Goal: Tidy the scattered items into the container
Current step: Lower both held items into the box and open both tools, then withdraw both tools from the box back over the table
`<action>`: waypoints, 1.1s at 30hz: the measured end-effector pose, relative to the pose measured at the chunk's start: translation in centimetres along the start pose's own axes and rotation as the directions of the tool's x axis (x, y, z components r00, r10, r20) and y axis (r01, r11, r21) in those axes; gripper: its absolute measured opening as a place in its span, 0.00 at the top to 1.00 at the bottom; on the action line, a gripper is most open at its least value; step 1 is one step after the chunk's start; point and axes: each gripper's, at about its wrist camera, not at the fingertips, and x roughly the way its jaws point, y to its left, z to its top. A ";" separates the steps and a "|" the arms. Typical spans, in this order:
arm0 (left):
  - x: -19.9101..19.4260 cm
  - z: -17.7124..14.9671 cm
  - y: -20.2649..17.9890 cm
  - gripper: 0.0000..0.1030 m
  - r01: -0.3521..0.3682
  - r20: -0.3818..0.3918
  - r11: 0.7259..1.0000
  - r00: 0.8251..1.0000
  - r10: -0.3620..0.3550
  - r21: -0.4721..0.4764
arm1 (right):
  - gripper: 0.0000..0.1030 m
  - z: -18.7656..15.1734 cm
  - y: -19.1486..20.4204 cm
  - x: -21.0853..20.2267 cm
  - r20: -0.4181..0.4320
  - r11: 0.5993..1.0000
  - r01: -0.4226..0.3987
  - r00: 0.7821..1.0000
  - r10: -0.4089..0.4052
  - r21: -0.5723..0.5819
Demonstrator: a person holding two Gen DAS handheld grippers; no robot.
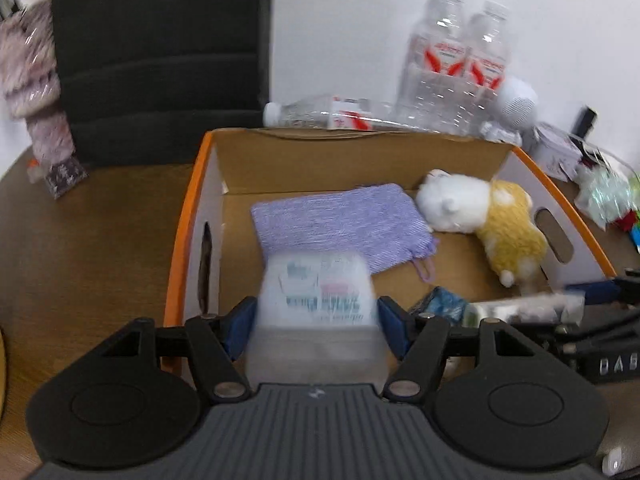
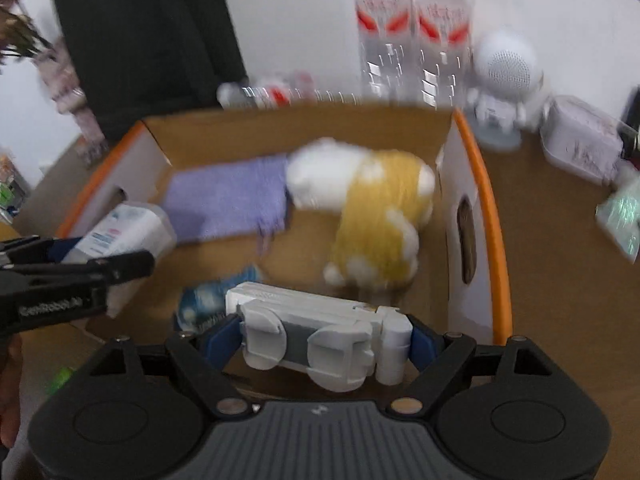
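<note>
An orange-rimmed cardboard box (image 1: 188,216) (image 2: 486,216) stands open on the brown table. Inside lie a purple knit pouch (image 1: 332,224) (image 2: 228,200), a white-and-yellow plush (image 1: 480,220) (image 2: 368,208) and a small blue packet (image 1: 440,304) (image 2: 204,300). My left gripper (image 1: 318,312) hangs over the box's near left corner, its blue pads against the sides of a blurred white wipes pack (image 1: 320,284) (image 2: 124,232). My right gripper (image 2: 326,336) is over the near edge, shut on a white plastic holder (image 2: 316,332), seen from the side (image 1: 520,308) in the left wrist view.
Behind the box stand two water bottles (image 1: 456,60) with a third lying down (image 1: 320,114), plus a white round speaker figure (image 2: 504,76). A black chair back (image 1: 160,60) is at the far left. A clear plastic case (image 2: 580,136) and shiny packets (image 1: 608,196) lie to the right.
</note>
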 end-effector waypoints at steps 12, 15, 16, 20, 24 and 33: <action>-1.0 -0.1 -0.1 0.11 0.017 0.007 0.999 1.000 -0.018 0.031 | 0.12 -0.5 -1.3 -2.2 -0.091 0.988 -0.039 0.994 0.053 0.149; -3.4 -0.4 0.0 0.14 0.008 0.067 0.999 0.998 -0.011 0.040 | 0.12 -0.3 -1.5 -3.3 -0.067 0.984 -0.046 0.996 0.059 0.171; -4.3 -0.6 -0.1 0.17 0.005 0.095 0.999 0.995 -0.010 0.054 | 0.12 -0.3 -1.4 -4.3 -0.031 0.982 -0.071 0.997 0.077 0.173; -7.9 -1.9 -0.5 0.18 -0.009 0.156 0.998 0.988 -0.002 0.067 | 0.12 -1.3 -0.7 -7.8 0.102 0.987 -0.077 0.993 0.063 0.144; -12.1 -5.4 -0.6 0.00 -0.009 0.233 0.999 0.973 0.001 0.032 | 0.10 -5.7 1.7 -12.3 0.261 0.999 -0.019 0.965 0.007 0.041; -16.9 -20.7 -0.2 0.00 0.013 0.239 0.997 0.971 0.004 -0.070 | 0.00 -23.6 5.8 -13.1 0.417 0.998 0.064 0.907 -0.054 -0.010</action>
